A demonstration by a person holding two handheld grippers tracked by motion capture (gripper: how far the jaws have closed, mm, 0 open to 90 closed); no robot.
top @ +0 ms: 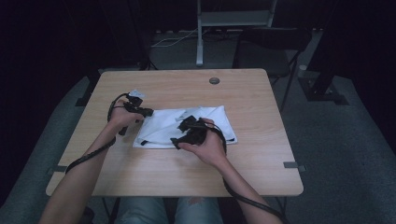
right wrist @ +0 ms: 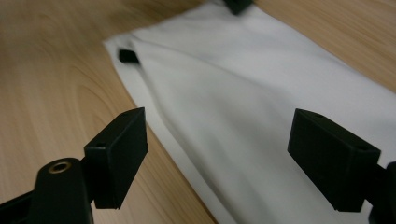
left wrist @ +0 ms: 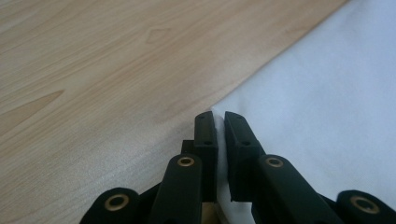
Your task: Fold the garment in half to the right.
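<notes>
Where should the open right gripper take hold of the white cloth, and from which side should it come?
Probably the long near edge of the white cloth, from the bare table side. The cloth lies flat, so only an edge offers something to pinch. The right gripper is open above that edge; one jaw could slide under it. The left gripper is shut on the cloth's corner.

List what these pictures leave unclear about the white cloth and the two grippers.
- High view: the middle of the white cloth is covered by the right gripper and its hand.
- Left gripper view: the left gripper is shut at the cloth's corner; the fingers hide how much fabric is pinched.
- Right gripper view: the black tab on the cloth is too blurred to identify.
</notes>
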